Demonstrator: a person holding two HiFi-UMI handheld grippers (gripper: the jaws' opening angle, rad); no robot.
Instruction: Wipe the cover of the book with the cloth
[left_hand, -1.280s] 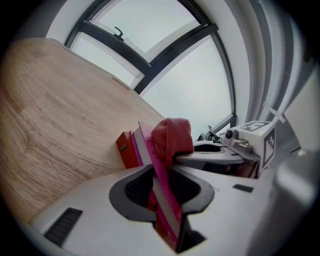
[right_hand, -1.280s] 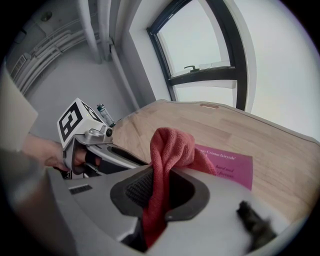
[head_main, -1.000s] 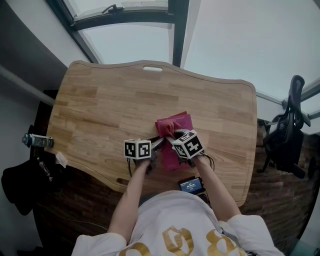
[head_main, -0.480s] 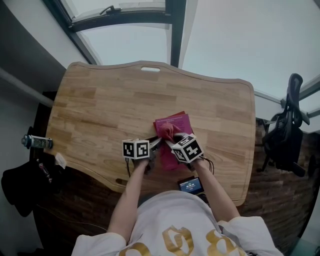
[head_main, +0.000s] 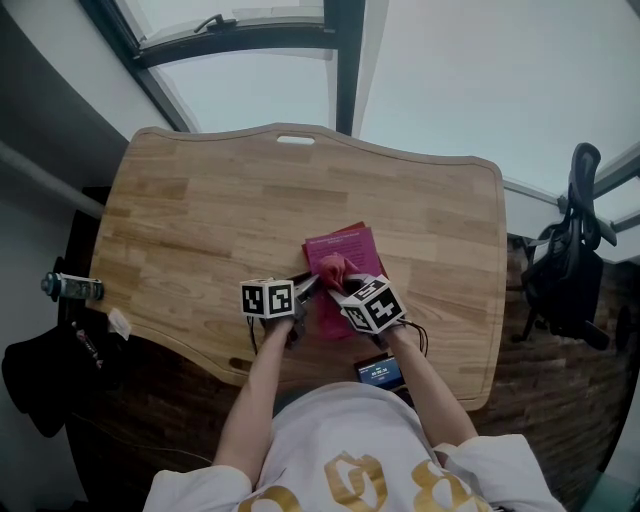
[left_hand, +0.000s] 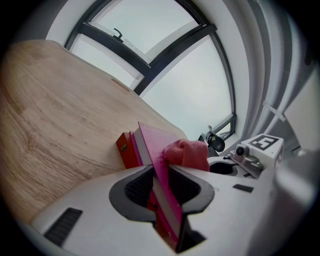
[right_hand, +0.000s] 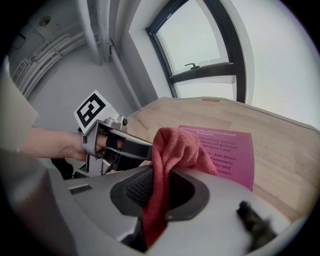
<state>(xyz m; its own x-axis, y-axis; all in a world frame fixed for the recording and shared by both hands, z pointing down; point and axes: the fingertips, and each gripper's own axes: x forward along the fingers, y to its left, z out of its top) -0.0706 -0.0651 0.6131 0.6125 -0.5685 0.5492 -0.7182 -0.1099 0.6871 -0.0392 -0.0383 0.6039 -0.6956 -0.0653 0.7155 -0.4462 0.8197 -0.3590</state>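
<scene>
On the far left, off the desk's (head_main: 200, 220) edge, a spray can (head_main: 70, 287) sat near a black bag (head_main: 40, 375). Desk was light wood, with a slot handle cut near its far edge.

My left gripper (left_hand: 161, 186) came in at the near middle of the desk. Its jaws were narrowed onto the book (head_main: 345, 250), pads pressing both faces of the near left edge, with the cover and page block between them. The book was pink, lay at the desk's near middle, printed cover up. A red thing (left_hand: 125, 149) lay touching its far side; I could not tell what it was.

Just right of that grip, the red cloth (right_hand: 175, 147) sat bunched on the cover, toward the near left part of the book. My right gripper (right_hand: 160, 192) had its jaws pinched on the cloth, a fold hanging down between the pads and the rest heaped ahead of them on the cover. Both grippers were close together, marker cubes nearly side by side.

Right of my right arm, a small screen (head_main: 380, 372) sat at the desk's near edge. Far right, a black office chair (head_main: 570, 270) stood off the desk.
</scene>
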